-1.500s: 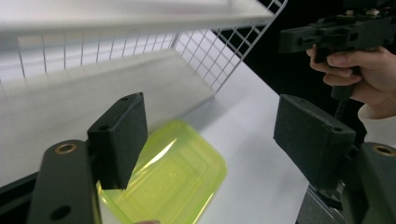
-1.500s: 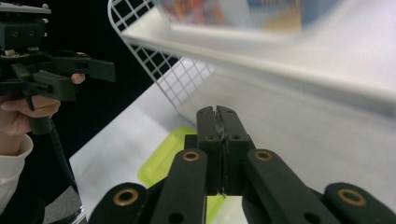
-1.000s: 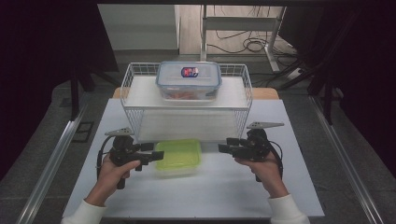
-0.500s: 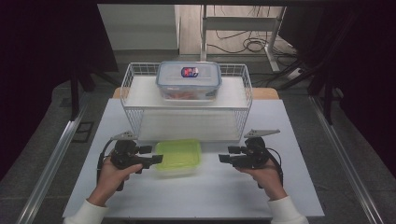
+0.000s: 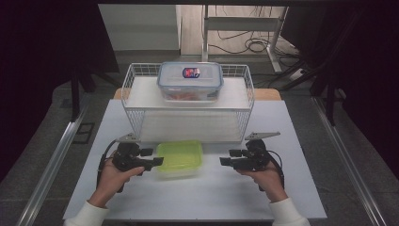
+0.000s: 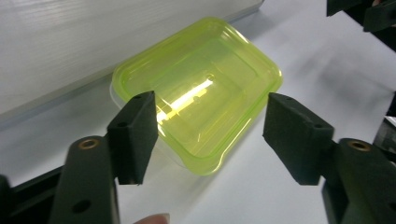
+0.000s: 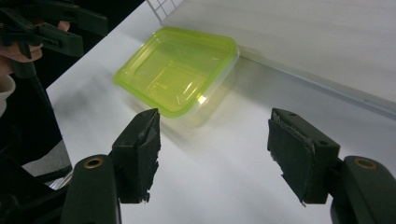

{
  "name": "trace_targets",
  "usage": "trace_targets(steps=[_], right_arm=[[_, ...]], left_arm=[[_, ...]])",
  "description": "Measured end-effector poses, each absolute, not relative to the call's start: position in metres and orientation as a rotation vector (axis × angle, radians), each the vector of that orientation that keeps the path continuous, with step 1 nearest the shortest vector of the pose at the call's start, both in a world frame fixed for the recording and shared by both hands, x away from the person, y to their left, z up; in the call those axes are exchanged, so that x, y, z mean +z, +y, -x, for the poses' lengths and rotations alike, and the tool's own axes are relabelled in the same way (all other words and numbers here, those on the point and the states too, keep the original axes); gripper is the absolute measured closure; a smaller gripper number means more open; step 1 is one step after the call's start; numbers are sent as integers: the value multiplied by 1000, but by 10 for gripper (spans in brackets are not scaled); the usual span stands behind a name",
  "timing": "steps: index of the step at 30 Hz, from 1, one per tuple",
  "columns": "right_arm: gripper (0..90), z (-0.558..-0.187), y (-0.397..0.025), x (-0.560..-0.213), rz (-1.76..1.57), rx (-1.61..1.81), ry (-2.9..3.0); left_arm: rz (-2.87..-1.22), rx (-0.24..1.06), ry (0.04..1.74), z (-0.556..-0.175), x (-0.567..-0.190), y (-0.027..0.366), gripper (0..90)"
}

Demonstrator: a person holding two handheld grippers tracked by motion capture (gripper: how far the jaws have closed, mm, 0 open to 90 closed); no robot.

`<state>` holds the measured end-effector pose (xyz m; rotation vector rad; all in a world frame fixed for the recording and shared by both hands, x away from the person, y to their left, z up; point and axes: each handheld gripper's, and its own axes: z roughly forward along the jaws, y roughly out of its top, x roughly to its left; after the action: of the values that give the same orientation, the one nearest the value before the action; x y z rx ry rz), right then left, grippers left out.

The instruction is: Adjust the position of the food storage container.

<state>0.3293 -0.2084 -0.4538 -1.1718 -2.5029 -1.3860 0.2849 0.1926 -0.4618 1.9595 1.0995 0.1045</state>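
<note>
Flanking one clear plastic box with a yellow-green lid (image 5: 179, 158) on the white table (image 5: 197, 197), two black grippers point inward: the left gripper (image 5: 159, 161) just beside its edge, jaws spread wide, the right gripper (image 5: 224, 161) apart from it, also gaping and empty. Behind stands one white wire basket (image 5: 247, 101) bearing one clear blue-rimmed lidded container (image 5: 190, 81).

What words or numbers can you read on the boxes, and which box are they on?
None can be read.
Clear box in the wire basket: a red and blue sticker on its lid, too small and blurred to read.
Green-lidded box on the table: no words or numbers to see.
</note>
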Motion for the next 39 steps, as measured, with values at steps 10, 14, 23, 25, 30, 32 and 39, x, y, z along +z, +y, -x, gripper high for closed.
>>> trace_targets(steps=[10,14,23,25,30,32,39], right_arm=[[338,-330,-216,-456,1200,-1387,-2489],[337,-330,-217,-458,1208,-1381,-2485],[331,-330,-217,-461,1196,-1377,-2472],[331,-331,-217,-462,1200,-1368,-2473],[331,-332,-217,-465,1211,-1349,-2477],[331,-332,-216,-467,1214,-1340,-2478],[331,-334,-210,-472,1212,-1314,-2489]], left_arm=[[-1970,119,1119,-289,-467,192,478],[-1968,109,1114,-290,-467,191,636],[-1968,119,1121,-289,-469,193,689],[-1948,110,1150,-288,-469,198,636],[-1899,67,1202,-287,-473,207,528],[-1886,45,1218,-287,-475,212,508],[-1797,-71,1309,-293,-488,220,389]])
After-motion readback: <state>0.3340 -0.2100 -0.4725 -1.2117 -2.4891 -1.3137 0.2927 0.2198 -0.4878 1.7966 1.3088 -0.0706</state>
